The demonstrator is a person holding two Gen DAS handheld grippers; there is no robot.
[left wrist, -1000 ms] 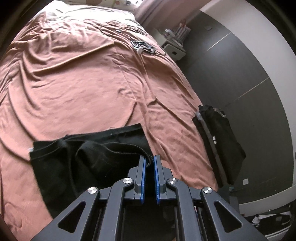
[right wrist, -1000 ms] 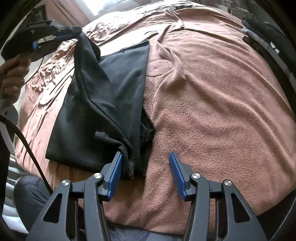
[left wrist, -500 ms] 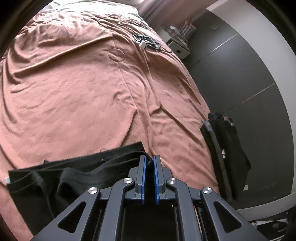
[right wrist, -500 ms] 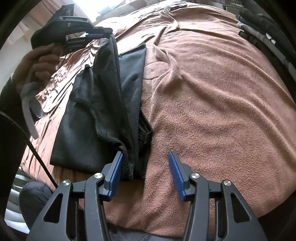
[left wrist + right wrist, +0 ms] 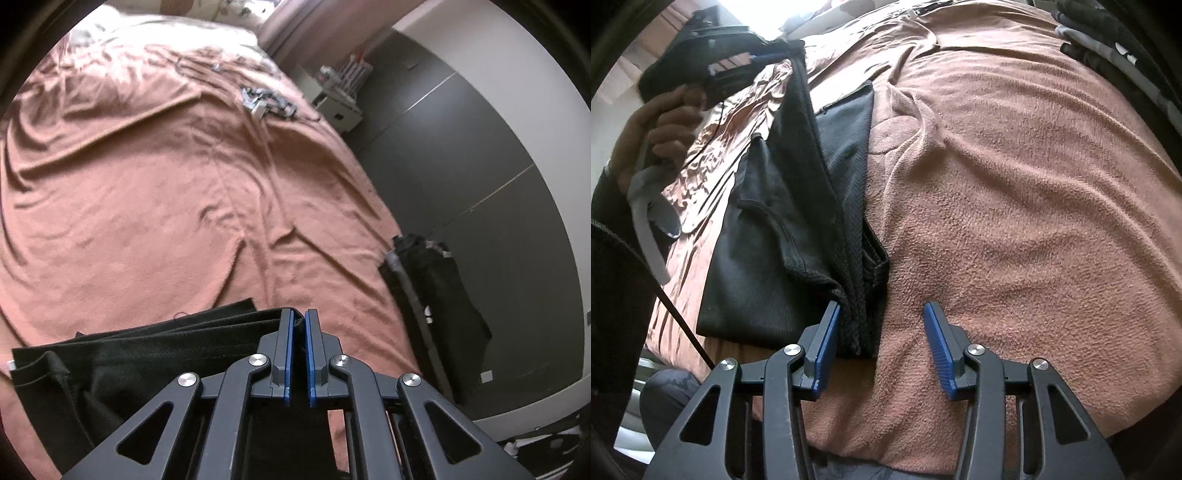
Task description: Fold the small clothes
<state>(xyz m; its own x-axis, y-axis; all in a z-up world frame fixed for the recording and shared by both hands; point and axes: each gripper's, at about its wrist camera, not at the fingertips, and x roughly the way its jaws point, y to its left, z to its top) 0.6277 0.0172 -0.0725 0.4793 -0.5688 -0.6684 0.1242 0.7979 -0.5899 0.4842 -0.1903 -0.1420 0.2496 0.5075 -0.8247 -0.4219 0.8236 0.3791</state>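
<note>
While pinching a far corner of the black mesh garment [image 5: 768, 258] between the closed jaws of the left gripper [image 5: 298, 317] and holding that flap raised off the bed, looks to be midway through a lengthwise fold, judging by the layers already stacked along the garment's right edge. Lies on the near left part of the pinkish-brown fleece blanket [image 5: 1015, 184] covering the bed. Half open on the right gripper [image 5: 882, 317], having just narrowed a little, with the near folded edge of the cloth against its left pad and its right pad clear over bare blanket. Next calls for closing on that near edge, then carrying both ends across together and laying the flap flat. Farther off: a stack of dark folded clothes [image 5: 436, 295] at the bed's right edge, a small tangle of metal bits and cable [image 5: 266, 103] far up the bed, and a white bedside cabinet [image 5: 340, 110] beyond. Nothing across the fold's path apart from blanket wrinkles.
</note>
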